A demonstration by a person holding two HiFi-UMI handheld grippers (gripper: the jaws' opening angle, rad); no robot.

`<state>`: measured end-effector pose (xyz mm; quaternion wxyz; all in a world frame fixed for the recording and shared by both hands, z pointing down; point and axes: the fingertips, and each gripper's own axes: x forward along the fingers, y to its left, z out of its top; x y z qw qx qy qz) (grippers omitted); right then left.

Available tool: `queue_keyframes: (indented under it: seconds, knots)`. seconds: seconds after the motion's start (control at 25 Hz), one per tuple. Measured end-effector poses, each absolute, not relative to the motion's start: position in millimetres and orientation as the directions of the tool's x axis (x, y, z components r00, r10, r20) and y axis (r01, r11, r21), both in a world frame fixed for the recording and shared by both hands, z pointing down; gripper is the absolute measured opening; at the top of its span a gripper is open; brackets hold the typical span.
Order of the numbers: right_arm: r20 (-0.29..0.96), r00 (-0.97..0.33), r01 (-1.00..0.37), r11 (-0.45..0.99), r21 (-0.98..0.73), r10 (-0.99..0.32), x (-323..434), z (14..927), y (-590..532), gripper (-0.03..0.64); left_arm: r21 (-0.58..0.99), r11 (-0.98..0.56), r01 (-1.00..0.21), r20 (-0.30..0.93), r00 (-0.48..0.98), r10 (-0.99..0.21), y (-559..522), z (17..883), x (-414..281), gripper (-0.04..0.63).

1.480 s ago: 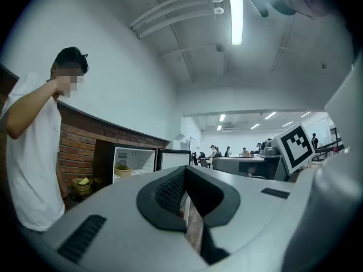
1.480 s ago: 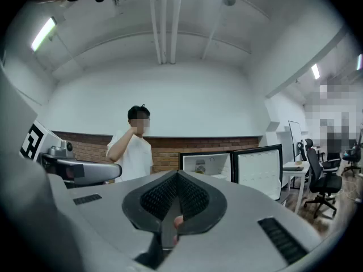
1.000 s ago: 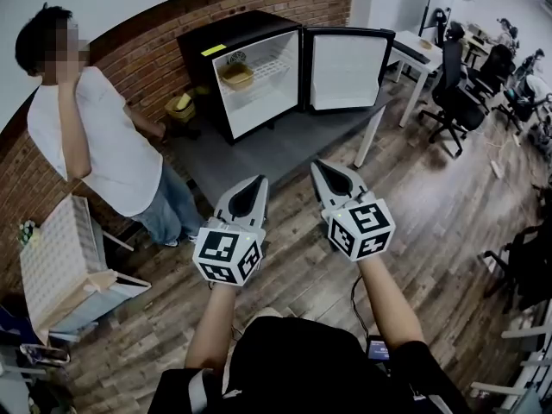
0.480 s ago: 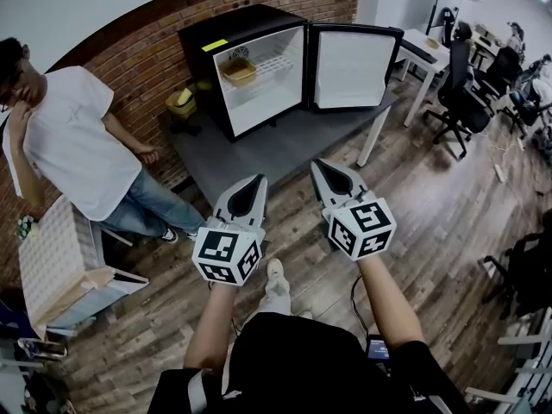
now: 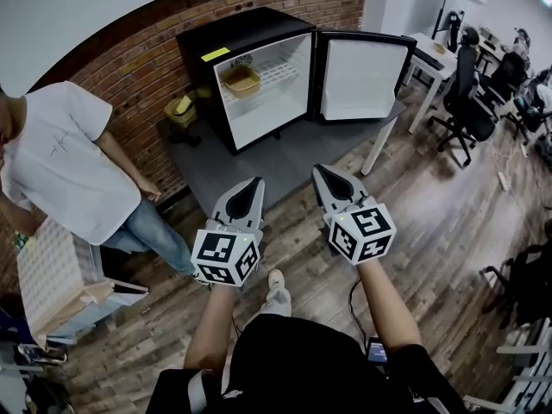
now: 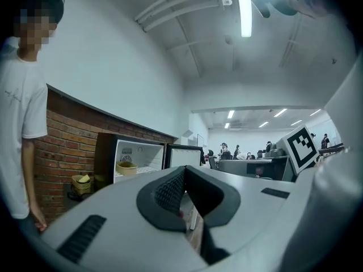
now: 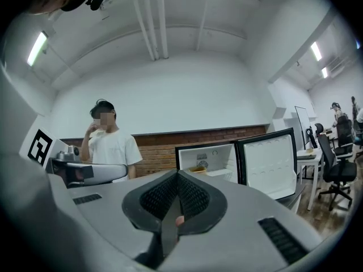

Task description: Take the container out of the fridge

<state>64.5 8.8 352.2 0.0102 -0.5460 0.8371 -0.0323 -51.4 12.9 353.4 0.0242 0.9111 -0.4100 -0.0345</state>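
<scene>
Container [image 5: 241,79], a shallow yellowish tub with rounded corners, sits on the white wire shelf [image 5: 278,65] inside the boxy black fridge [image 5: 246,33]. Its door [image 5: 363,79] hangs wide open, smooth and white inside. My left gripper [image 5: 251,185] and right gripper [image 5: 320,170] are grey shells with ribbed dark pads [image 7: 193,197]. Both have their jaws pressed together on nothing, well short of the fridge.

The boxy black fridge [image 5: 233,33] is white inside; its small plastic container [image 5: 241,79] dull yellow, the brick wall [image 5: 129,67] reddish-brown, the plank floor [image 5: 431,197] streaky brown.
</scene>
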Motion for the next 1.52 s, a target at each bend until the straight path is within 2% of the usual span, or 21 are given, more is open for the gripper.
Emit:
queue_keyframes:
  seconds: [0.68, 1.52]
  knots:
    - [0.038, -0.42, -0.905, 0.416, -0.086, -0.907, 65, 349, -146, 0.04, 0.083, -0.665, -0.742, -0.01, 0.667, -0.745, -141, 354, -41, 0.014]
    - [0.076, -0.411, -0.911, 0.407, -0.062, -0.908, 30, 358, -294, 0.04, 0.088, -0.701, -0.708, 0.007, 0.704, -0.71, -284, 368, -64, 0.014]
